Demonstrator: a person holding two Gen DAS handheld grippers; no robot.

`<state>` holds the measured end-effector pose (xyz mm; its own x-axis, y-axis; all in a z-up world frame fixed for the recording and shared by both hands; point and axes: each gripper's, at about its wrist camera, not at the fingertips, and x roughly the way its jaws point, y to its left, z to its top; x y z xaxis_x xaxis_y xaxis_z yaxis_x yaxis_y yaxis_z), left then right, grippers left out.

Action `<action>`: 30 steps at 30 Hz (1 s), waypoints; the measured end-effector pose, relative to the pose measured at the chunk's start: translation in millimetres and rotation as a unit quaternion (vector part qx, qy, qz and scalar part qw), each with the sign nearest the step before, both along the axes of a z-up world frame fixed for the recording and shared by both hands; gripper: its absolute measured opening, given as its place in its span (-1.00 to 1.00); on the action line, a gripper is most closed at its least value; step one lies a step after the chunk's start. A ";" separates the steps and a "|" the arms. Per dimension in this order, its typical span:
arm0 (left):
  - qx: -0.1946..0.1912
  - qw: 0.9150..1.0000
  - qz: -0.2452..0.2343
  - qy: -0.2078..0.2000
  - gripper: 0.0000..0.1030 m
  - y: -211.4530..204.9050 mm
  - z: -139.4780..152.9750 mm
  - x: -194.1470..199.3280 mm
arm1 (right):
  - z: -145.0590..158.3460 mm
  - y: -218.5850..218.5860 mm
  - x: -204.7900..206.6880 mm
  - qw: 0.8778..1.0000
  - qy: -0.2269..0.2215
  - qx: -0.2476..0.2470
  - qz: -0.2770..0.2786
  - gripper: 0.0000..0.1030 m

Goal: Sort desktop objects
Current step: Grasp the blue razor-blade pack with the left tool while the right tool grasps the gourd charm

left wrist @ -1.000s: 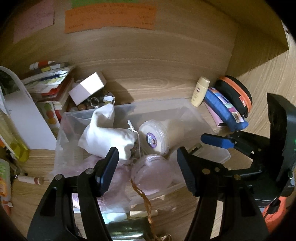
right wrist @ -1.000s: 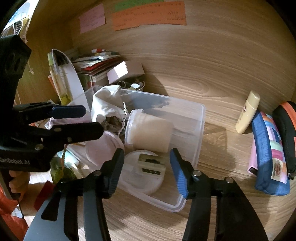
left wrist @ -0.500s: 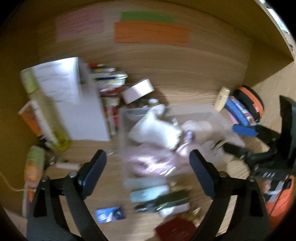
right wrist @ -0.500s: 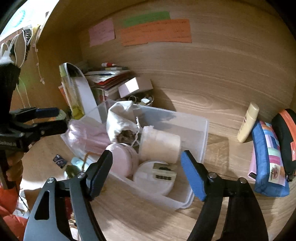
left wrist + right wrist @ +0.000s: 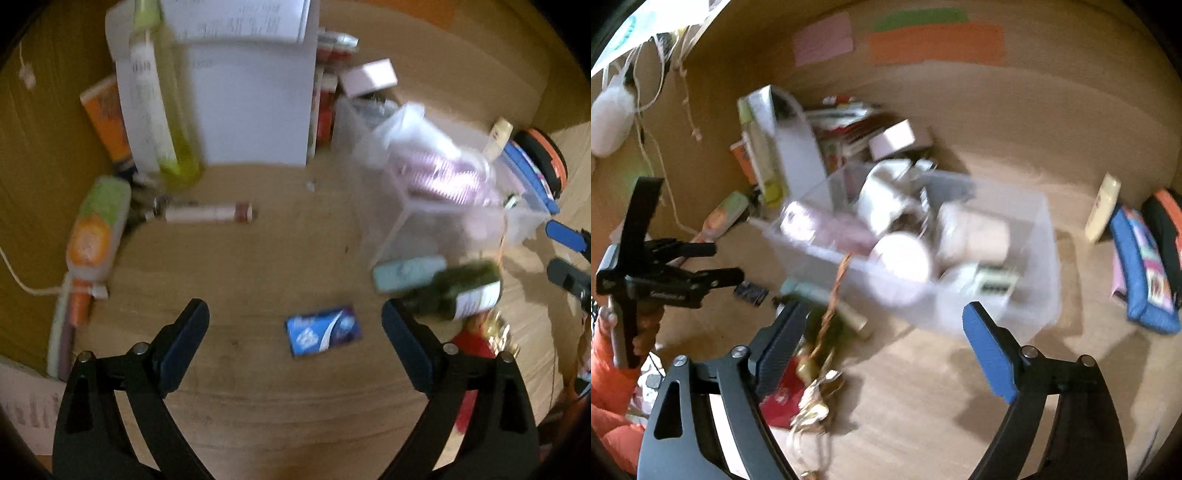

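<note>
A clear plastic bin (image 5: pixel 1030 295) holds a white pouch (image 5: pixel 882 195), round pink and white containers and a pink item; it also shows in the left wrist view (image 5: pixel 517 225). My left gripper (image 5: pixel 293 325) is open and empty above a small blue packet (image 5: pixel 323 334) on the wooden desk. It also shows in the right wrist view (image 5: pixel 713 262). My right gripper (image 5: pixel 882 325) is open and empty in front of the bin. A dark green bottle (image 5: pixel 461 291) and a pale teal tube (image 5: pixel 406 273) lie beside the bin. Both views are blurred.
A white file stand (image 5: pixel 251 92), a yellow-green bottle (image 5: pixel 162 110), an orange tube (image 5: pixel 107 122) and a small lip-balm stick (image 5: pixel 207 212) are at the left. A cream tube (image 5: pixel 1102 206) and blue pencil case (image 5: pixel 1141 273) lie right. A red pouch (image 5: pixel 783 391) with gold chain lies near.
Both grippers have pulled back from the bin and opened wider. The left one has swung left and now looks down on the desk with the blue packet.
</note>
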<state>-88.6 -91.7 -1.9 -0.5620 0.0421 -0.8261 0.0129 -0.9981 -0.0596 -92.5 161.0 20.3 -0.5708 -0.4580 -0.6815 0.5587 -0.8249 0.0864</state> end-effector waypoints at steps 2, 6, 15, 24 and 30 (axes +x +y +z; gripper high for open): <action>0.012 1.000 -0.006 -0.009 0.85 -2.2 -6.5 3.9 | -7.5 -6.6 9.3 1.000 0.000 0.011 0.002 0.65; 0.033 0.998 -0.025 -0.041 0.85 3.1 -20.7 1.4 | -20.9 -21.8 20.0 0.999 -0.016 0.025 0.023 0.59; -0.025 0.998 -0.037 -0.034 0.85 28.7 -29.6 3.0 | -37.1 -39.9 18.0 0.995 -0.047 0.042 0.080 -0.11; -0.029 0.999 -0.042 -0.017 0.83 30.4 -29.8 4.6 | -54.7 -52.9 9.6 0.992 -0.068 0.058 0.094 -0.64; -0.030 0.998 -0.051 0.001 0.27 30.5 -24.7 13.4 | -45.0 -39.9 11.1 0.994 -0.063 0.032 0.081 -0.66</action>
